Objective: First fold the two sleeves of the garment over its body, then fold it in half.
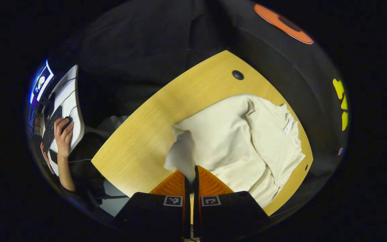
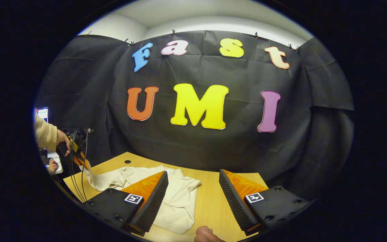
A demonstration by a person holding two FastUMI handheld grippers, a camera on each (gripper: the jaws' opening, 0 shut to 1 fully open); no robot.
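Observation:
A cream garment (image 1: 233,134) lies spread on the wooden table (image 1: 146,134), rumpled along its right side. My left gripper (image 1: 190,173) is shut on one end of the cloth, likely a sleeve (image 1: 181,154), and holds it lifted off the table. In the right gripper view the garment (image 2: 176,198) lies below and left of my right gripper (image 2: 192,174), which stands open above the table (image 2: 213,201) with nothing between its fingers. At the far left of that view a hand holds the left gripper (image 2: 76,151), with cloth hanging from it.
A person's arm (image 1: 62,141) rests on a keyboard at a white desk beyond the table's left edge. A dark cable hole (image 1: 238,74) sits near the table's far corner. Cables (image 2: 79,168) hang from the left gripper. A fingertip (image 2: 205,233) shows at the bottom.

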